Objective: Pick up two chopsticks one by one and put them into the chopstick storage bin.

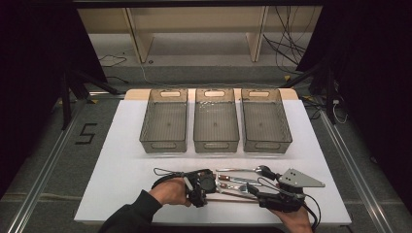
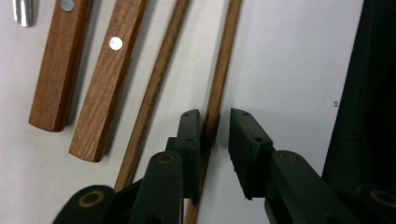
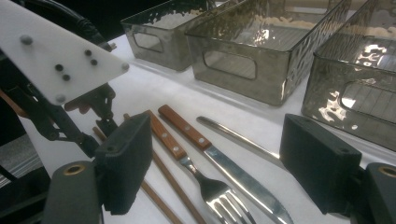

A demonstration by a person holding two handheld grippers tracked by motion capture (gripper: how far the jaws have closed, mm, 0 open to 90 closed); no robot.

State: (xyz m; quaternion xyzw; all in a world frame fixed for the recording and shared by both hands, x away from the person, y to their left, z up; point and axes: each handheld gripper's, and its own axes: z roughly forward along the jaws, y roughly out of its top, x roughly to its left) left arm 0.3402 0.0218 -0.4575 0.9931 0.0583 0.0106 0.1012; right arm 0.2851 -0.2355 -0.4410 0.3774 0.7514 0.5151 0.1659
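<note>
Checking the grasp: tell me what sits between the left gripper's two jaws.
In the left gripper view, one wooden chopstick runs between the jaws of the left gripper, close against one jaw, with a gap to the other. The second chopstick lies outside.

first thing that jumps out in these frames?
Three clear plastic bins stand side by side across the middle of the white table. In front of them, near the person's edge, lies cutlery: a fork and knife with wooden handles, plus wooden chopsticks. The left gripper has one chopstick between its jaws, against one pad with a gap to the other, while the right gripper hangs open over the cutlery.
</note>
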